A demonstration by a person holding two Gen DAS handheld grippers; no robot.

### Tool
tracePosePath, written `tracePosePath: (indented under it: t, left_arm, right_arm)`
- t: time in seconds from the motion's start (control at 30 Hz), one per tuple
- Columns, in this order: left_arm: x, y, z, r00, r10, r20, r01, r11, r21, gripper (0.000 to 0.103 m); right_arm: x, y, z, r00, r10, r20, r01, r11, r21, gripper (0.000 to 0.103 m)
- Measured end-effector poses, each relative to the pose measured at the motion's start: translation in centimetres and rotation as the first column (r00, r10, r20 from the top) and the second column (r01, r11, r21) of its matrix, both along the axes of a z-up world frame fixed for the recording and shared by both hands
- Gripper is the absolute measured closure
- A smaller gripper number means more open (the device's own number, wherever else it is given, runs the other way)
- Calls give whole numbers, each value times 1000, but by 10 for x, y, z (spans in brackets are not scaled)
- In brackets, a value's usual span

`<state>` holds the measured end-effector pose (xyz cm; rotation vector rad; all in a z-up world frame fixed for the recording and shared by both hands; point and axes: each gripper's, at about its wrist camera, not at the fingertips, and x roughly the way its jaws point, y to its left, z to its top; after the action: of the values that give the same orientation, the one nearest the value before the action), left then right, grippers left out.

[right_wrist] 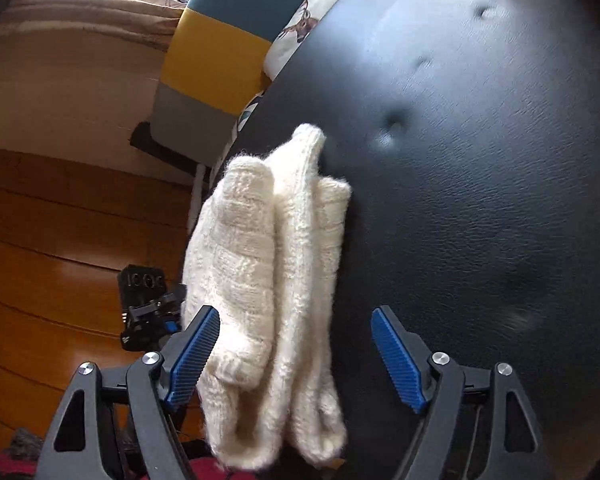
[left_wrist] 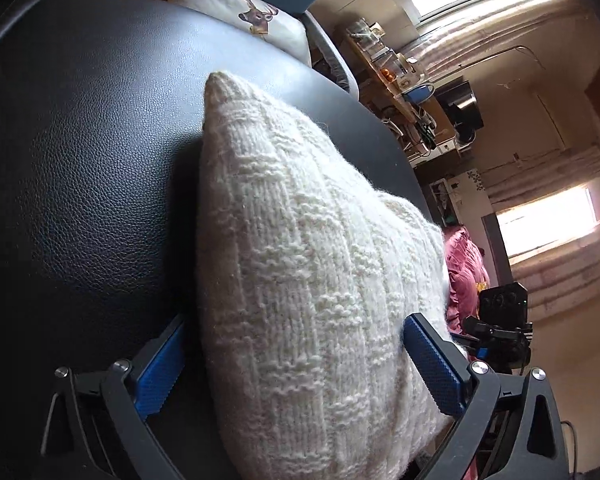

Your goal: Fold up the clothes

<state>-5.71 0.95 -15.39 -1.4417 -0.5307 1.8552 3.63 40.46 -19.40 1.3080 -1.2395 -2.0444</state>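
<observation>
- Now the left tongs [left_wrist: 296, 364] are open wide, with one blue pad [left_wrist: 160, 368] on each side of a folded white knit sweater [left_wrist: 312, 280]. The pad on the right side touches the wool. The pad on the left side sits just beside it, and I cannot tell if it touches.
- The right tongs [right_wrist: 296, 356] are open wide too. The sweater [right_wrist: 268, 280] sits between the blue pads [right_wrist: 398, 360], closer to the left one, and the pads do not pinch it.
- The sweater is folded into thick layers and lies on a black leather surface [left_wrist: 92, 168] with little dimples [right_wrist: 392, 124] in it, near its edge.
- Past the surface is a white pillow with a deer picture [left_wrist: 256, 12].
- A seat back in blue, yellow and grey [right_wrist: 216, 60] stands behind the surface.
- A wooden floor [right_wrist: 52, 240] is off to the side, and something pink [left_wrist: 466, 272] is next to the sweater.
</observation>
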Motion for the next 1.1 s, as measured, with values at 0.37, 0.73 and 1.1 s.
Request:
tracePosePath:
  t: [0.37,0.73,1.1]
  left_arm:
    - [3,20,8,998,-37,-42,32,993,-111,0]
    - [22,12,2,991,9,-133,-20,996,-82,0]
    - [24,20,5,992,0,-125,-18,990,-143,1]
  right_arm:
    - [-50,-47,-6,993,113,33,-116,988,102,19]
    - [-33,-61,-4,992,118,-46,-110,982,152,12]
    - [-18,-74,3,997,61,-57,-45,968,246,40]
